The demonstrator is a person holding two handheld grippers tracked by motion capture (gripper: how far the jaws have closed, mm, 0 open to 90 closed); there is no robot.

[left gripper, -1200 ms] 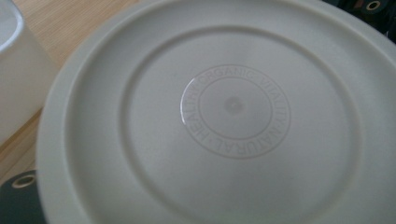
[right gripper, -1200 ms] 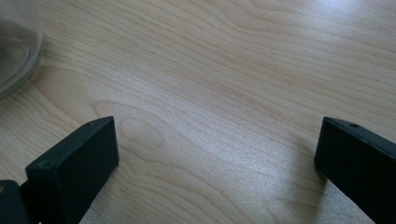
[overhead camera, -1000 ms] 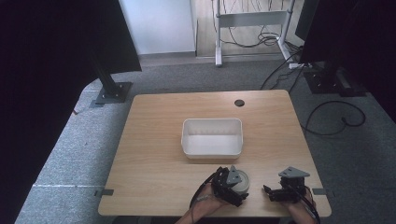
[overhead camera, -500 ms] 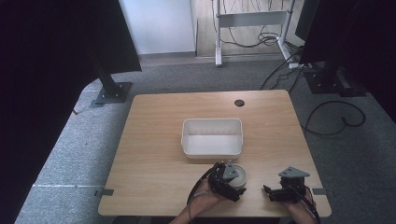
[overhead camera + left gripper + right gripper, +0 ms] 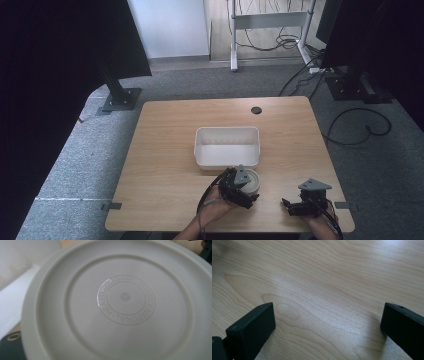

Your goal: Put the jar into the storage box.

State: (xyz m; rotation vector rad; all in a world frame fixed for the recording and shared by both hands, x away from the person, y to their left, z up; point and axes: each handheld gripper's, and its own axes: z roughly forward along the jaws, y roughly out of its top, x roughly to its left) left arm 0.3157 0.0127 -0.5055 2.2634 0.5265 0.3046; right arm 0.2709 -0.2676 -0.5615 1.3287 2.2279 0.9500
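Just beside the white rectangular bin (image 5: pixel 227 146), the left gripper (image 5: pixel 239 187) meets a smooth round plastic lid (image 5: pixel 120 300), its jaws' state untellable; the right gripper (image 5: pixel 328 327) has its jaws spread over the grainy wooden desk (image 5: pixel 165 150).

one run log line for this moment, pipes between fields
left claw at round grey lid, grip unclear | right claw open over bare table | white bin behind lid

Round grey lid (image 5: pixel 125 300): rim cut off by frame edges; left gripper (image 5: pixel 239 187) jaws hidden beneath it, grip state undeterminable.
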